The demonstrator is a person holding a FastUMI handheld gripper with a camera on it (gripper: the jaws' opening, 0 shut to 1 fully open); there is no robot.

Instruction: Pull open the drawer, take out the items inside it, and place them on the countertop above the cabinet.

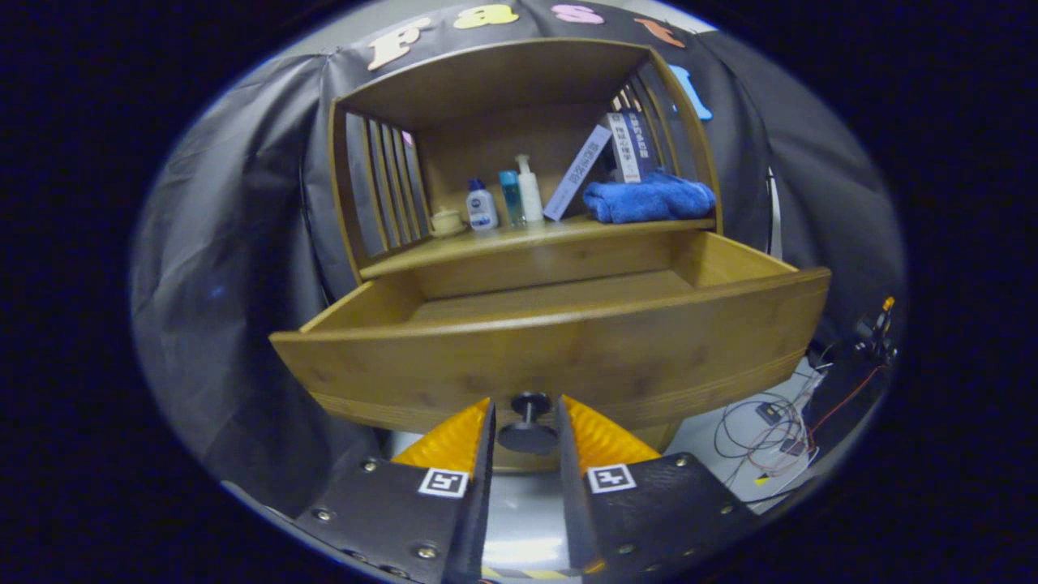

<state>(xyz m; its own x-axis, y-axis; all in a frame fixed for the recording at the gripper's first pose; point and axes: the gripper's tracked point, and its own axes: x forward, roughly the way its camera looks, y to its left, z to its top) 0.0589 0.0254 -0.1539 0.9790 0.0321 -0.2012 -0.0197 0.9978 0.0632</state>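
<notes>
Wooden cabinet stands against black cloth, its drawer pulled well out below the countertop. The gripper brackets the drawer's knob, fingers seemingly pressing it. Pulling looks finished; next means letting go and reaching inside, contents unseen.

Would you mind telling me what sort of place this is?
Likely a staged recording booth: a wooden cabinet with toiletry bottles stands before draped black cloth, loose cables lie alongside, and the gripper flanks the drawer knob.
</notes>
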